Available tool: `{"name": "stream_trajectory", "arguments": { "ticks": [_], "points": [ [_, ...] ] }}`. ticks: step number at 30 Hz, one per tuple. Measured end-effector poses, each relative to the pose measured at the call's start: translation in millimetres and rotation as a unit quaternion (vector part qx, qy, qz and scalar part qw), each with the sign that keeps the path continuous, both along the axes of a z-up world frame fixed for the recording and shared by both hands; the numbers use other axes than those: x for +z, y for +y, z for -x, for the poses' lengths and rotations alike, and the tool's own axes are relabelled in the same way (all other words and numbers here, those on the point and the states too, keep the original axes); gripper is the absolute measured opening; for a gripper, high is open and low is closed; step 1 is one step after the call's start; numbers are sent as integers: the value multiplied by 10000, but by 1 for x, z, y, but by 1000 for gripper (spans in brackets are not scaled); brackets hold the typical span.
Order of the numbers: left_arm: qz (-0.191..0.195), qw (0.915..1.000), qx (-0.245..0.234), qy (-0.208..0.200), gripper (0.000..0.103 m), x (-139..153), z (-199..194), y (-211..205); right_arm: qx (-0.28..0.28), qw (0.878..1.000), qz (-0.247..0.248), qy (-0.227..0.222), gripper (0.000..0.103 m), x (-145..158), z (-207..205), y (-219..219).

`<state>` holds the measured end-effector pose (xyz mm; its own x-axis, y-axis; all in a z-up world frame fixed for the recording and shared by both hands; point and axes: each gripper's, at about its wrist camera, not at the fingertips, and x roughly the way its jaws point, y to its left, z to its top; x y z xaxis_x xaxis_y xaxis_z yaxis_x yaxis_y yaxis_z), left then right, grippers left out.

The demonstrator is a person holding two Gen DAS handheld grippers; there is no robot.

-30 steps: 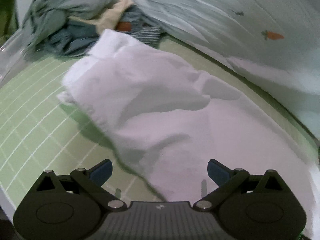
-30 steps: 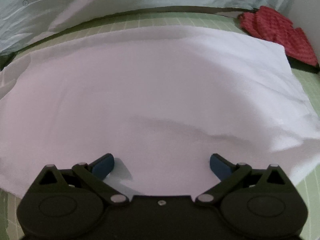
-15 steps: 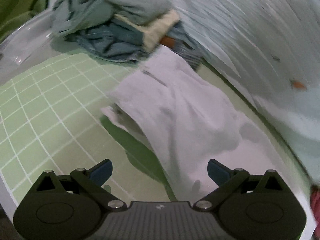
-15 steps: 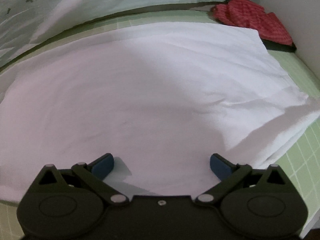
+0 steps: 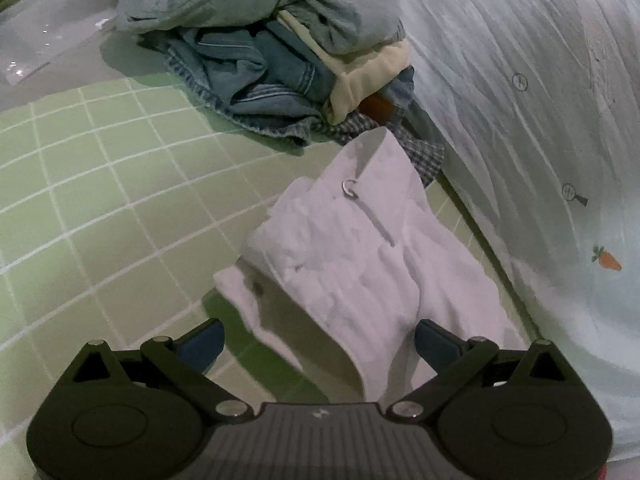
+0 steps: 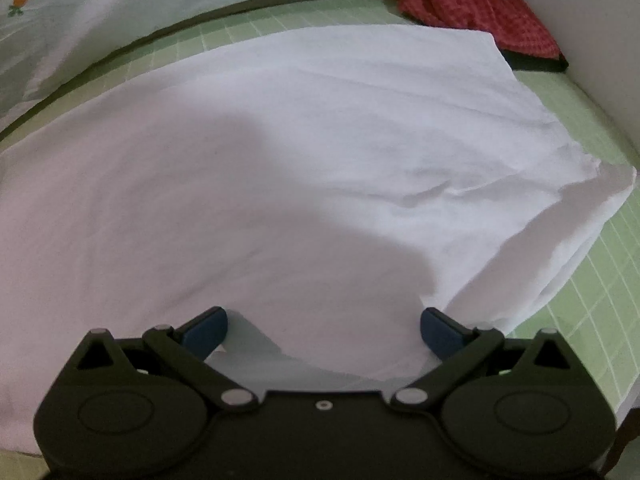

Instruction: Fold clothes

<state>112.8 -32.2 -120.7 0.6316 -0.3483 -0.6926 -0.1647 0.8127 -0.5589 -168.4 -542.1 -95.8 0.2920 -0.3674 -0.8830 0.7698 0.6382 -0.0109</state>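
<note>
Two hand-held grippers over a white cotton garment [image 6: 304,168] spread on a green grid-lined mat [image 5: 100,184]

The left gripper [image 5: 318,340] has its jaws wide apart, the garment's bunched, buttoned end lying between them, seemingly ungripped. The right gripper [image 6: 324,330] is equally wide, holding nothing, above the garment's flat part. Beyond the garment's bunched end sits a heap of blue and cream clothes [image 5: 272,52]; by its far corner, a red knitted cloth [image 6: 476,12]
</note>
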Motion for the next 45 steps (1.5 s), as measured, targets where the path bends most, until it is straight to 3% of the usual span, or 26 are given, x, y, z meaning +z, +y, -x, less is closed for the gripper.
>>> {"name": "stream_trajectory", "arguments": {
  "ticks": [3, 9, 14, 17, 22, 27, 32, 38, 45],
  "points": [
    [122, 9999, -7, -48, 101, -2, -11, 2, -78, 10000, -33, 30, 103, 0, -1, 1],
    [536, 9976, 438, 77, 101, -11, -31, 13, -200, 9998, -34, 36, 103, 0, -2, 3],
    [632, 9971, 424, 49, 100, -12, -45, 13, -276, 9996, -26, 32, 103, 0, -1, 3],
    [618, 9975, 343, 24, 86, -11, -49, 11, -295, 9996, -1, 0, 103, 0, 0, 4],
    [624, 9979, 72, -150, 39, -1, -50, 6, -368, 9993, 35, -88, 103, -2, 1, 5],
    [381, 9971, -316, -573, 26, 29, -42, -16, -499, 9985, 181, -133, 103, -1, -1, 5],
    [206, 9893, -919, -1112, 24, 68, -23, -55, -656, 9955, 674, -74, 103, 7, 8, 0],
    [-64, 9703, -1786, -1630, 23, 106, 14, -130, -923, 9933, 626, -310, 103, 12, 40, -22],
    [-149, 9591, -2369, -1543, 22, 99, 57, -234, -888, 9929, 747, -246, 103, 19, 69, -61]
  ]
}}
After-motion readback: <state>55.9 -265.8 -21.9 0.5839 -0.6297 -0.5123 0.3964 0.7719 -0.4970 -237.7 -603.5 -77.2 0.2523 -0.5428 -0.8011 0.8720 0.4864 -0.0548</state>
